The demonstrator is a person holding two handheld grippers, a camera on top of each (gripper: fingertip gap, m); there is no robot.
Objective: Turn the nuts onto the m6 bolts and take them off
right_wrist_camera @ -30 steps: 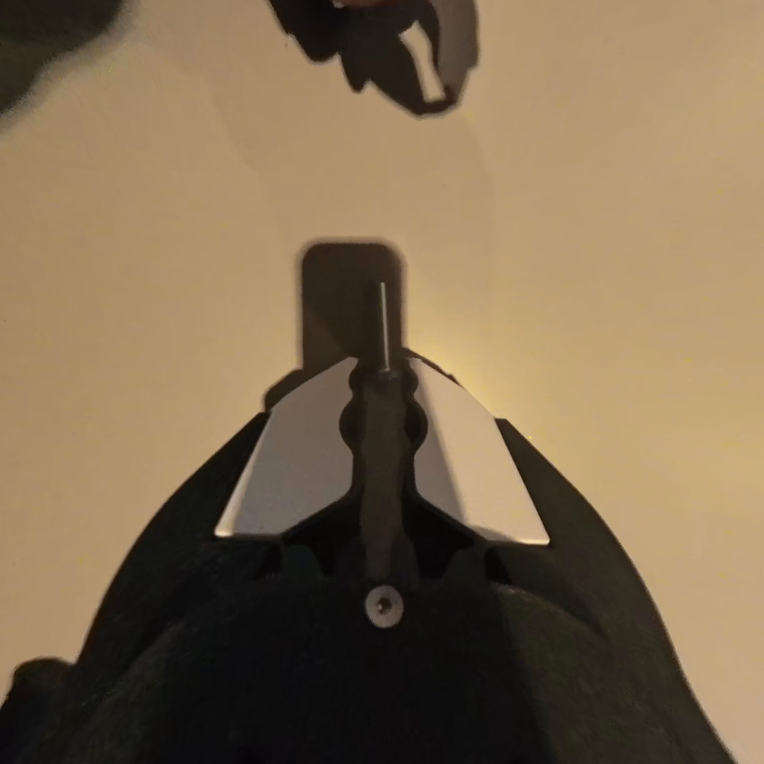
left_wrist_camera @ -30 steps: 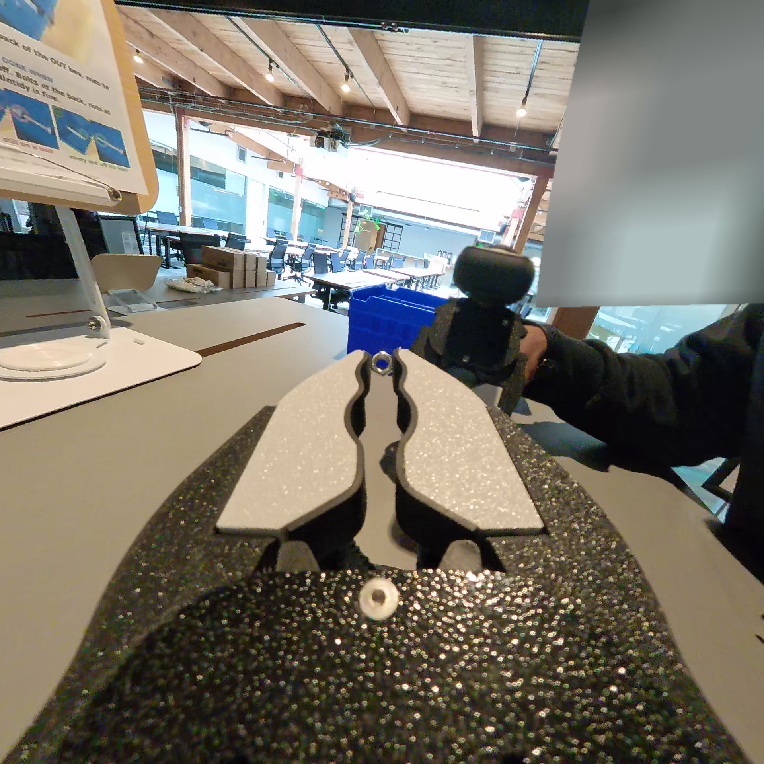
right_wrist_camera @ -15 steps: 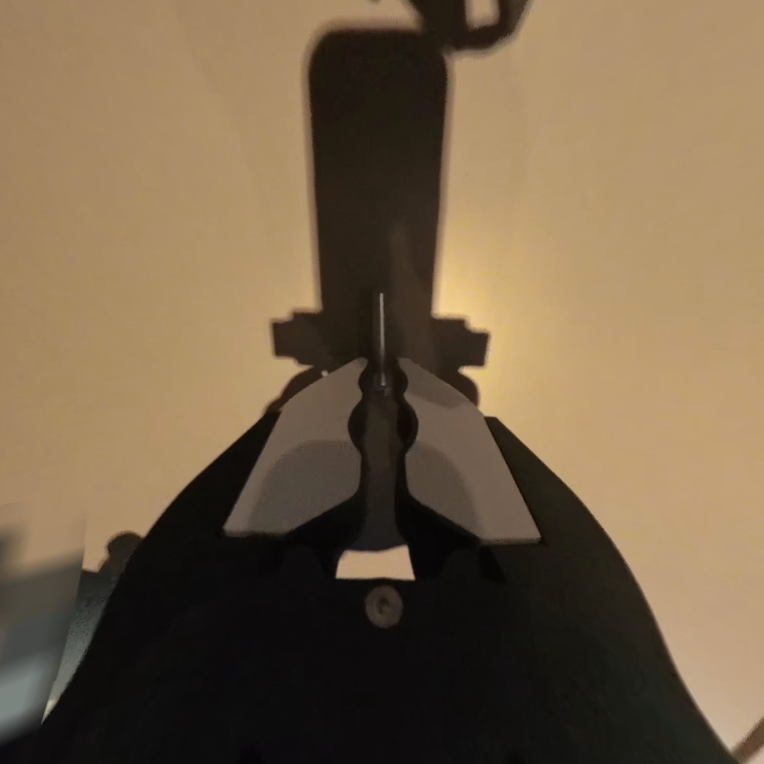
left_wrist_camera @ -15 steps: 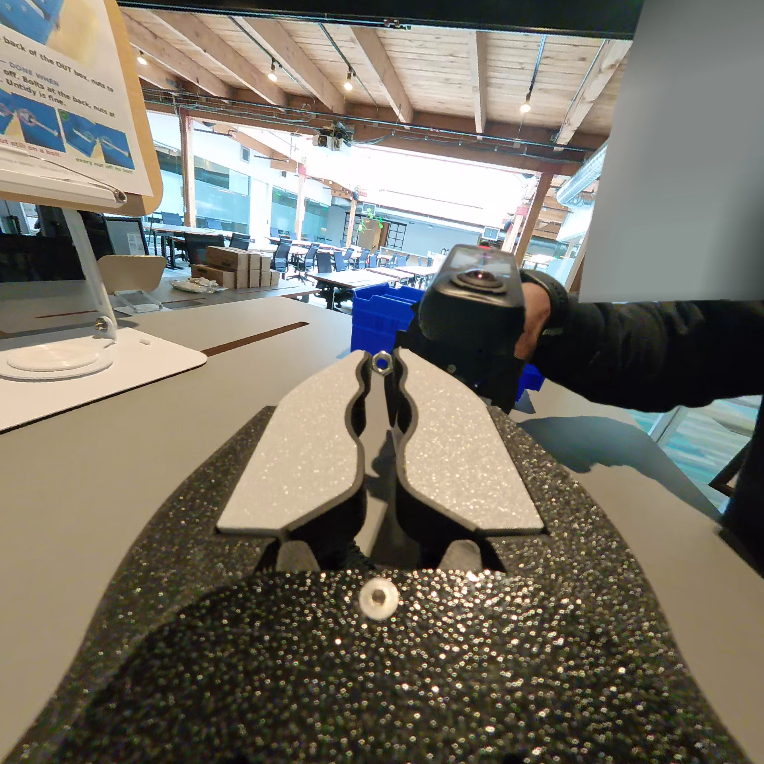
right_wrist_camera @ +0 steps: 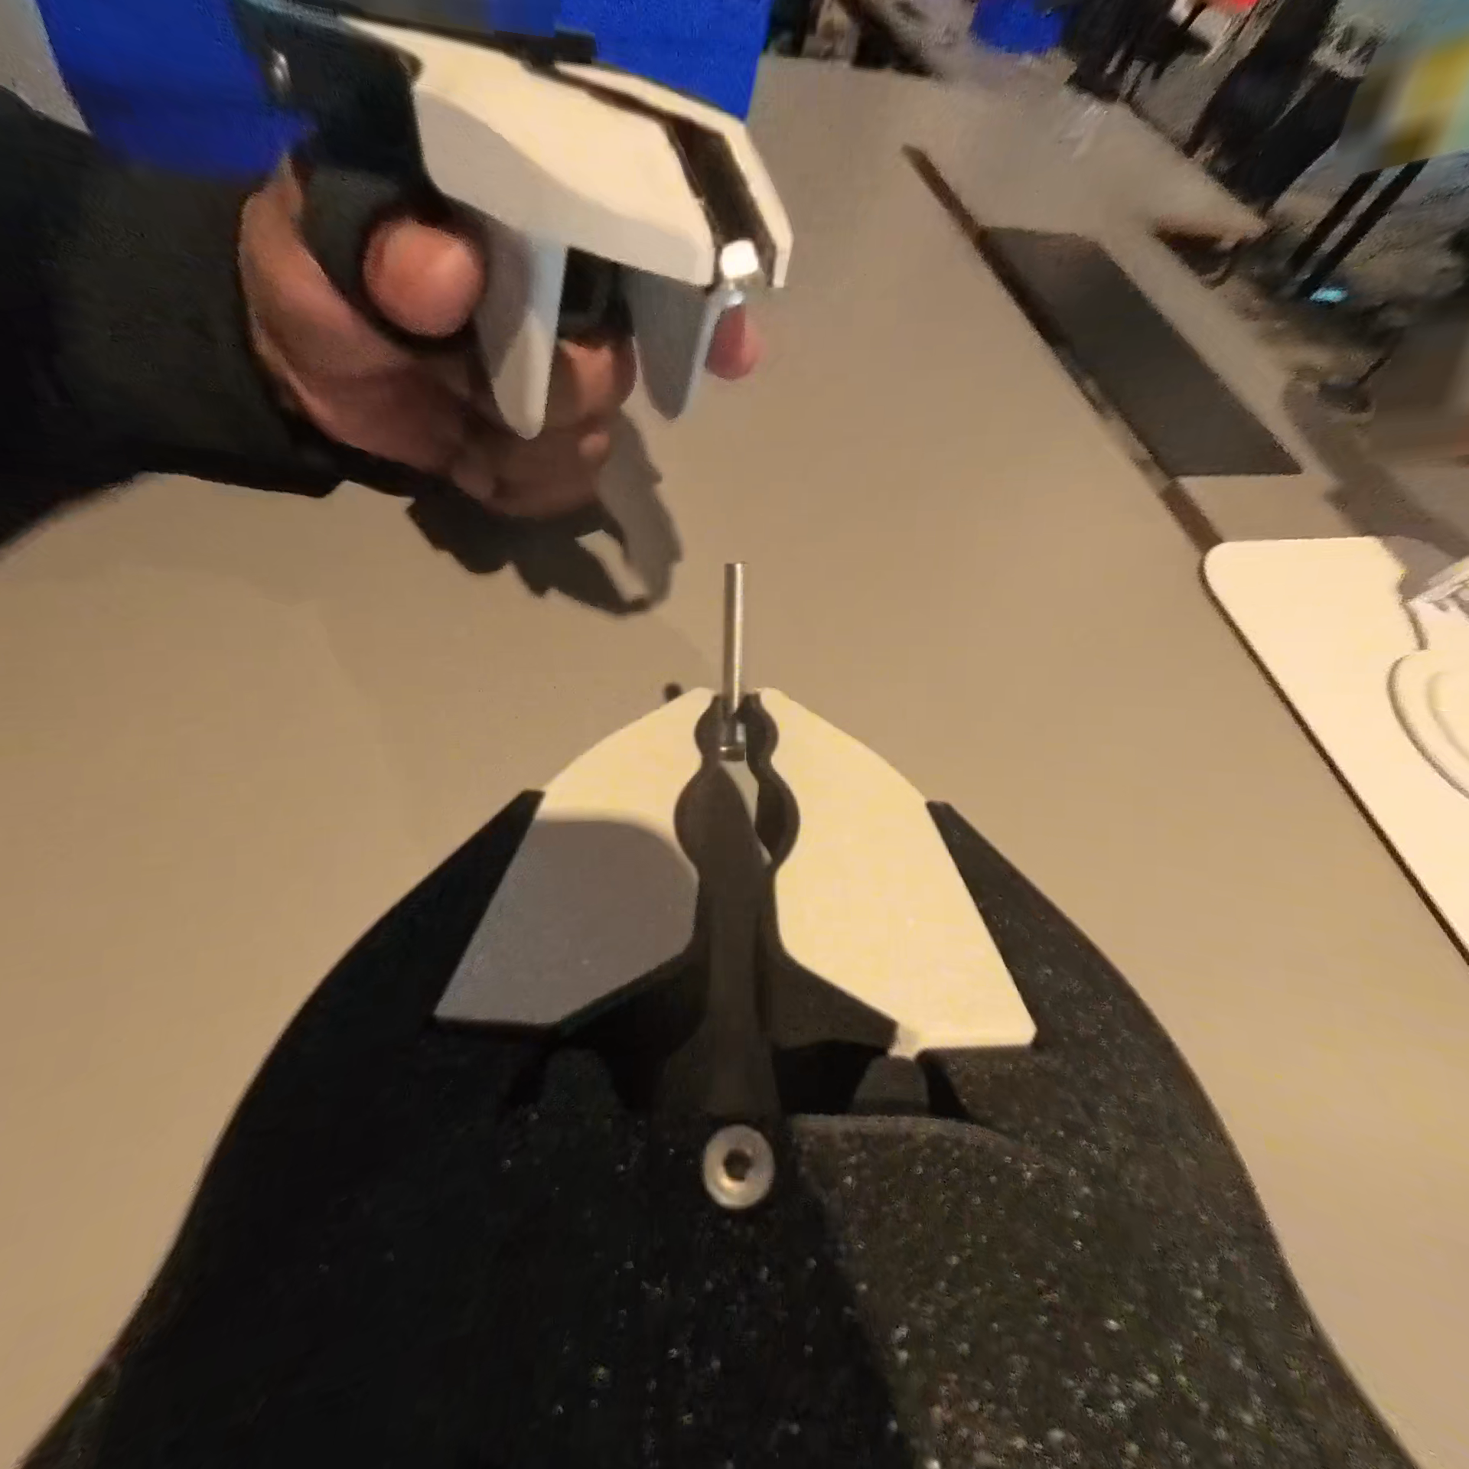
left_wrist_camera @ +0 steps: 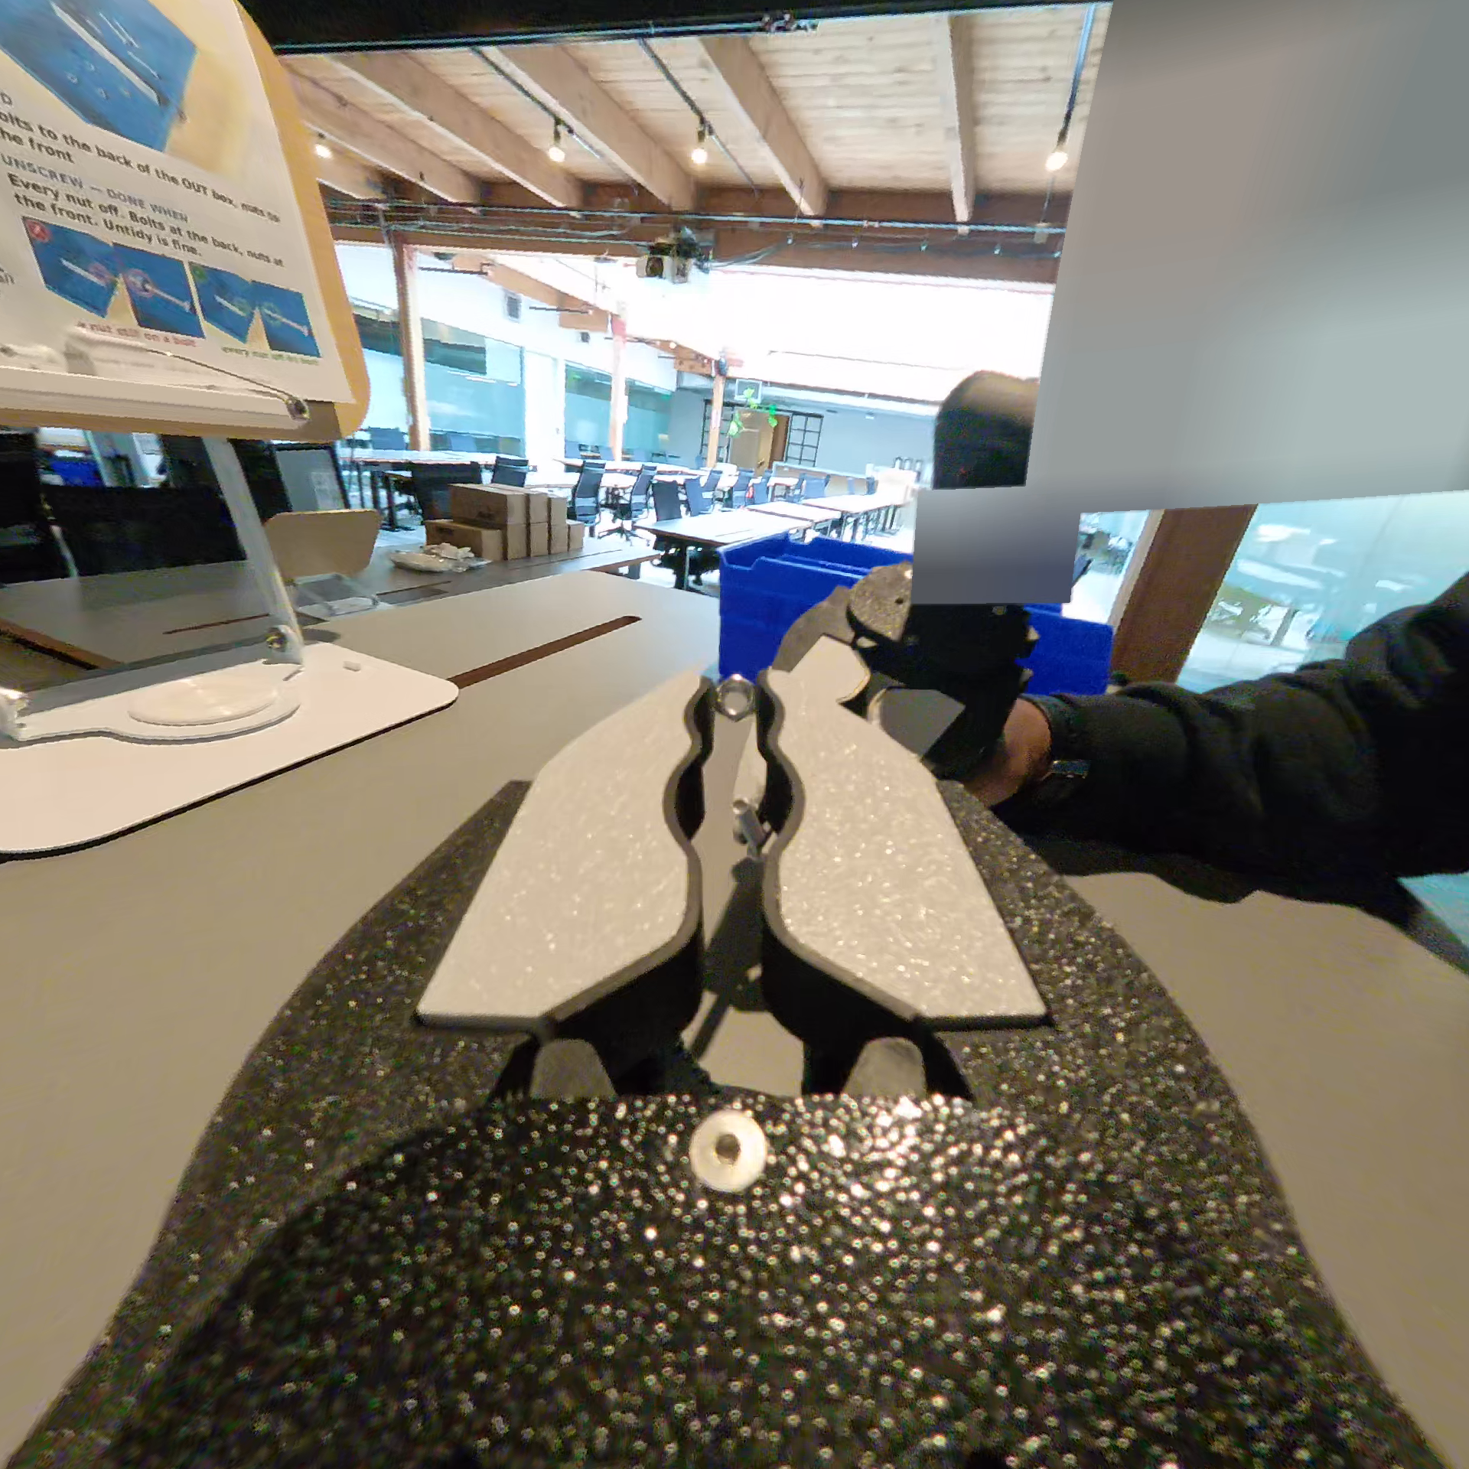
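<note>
Holding nut (left_wrist_camera: 732, 698) pinched at left gripper (left_wrist_camera: 732, 703) tips, above desk (left_wrist_camera: 199, 914) | bolt (right_wrist_camera: 734, 636) clamped by head in right gripper (right_wrist_camera: 733, 703), shank forward, apart from nut | advise: align bore with shank axis, start thread gently, avoid cross-threading | right wrist view alone shows full bolt; left shows blue bin (left_wrist_camera: 763, 604) at far edge.

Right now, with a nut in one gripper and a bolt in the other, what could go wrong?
1. The small silver hex nut sits only at the very tips of the left gripper; it may slip out on contact.
2. The thin silver bolt is pinched near its head by the right gripper, so its long free shaft could tilt.
3. Nut and bolt are apart and unaligned; cross-threading seems possible.
</note>
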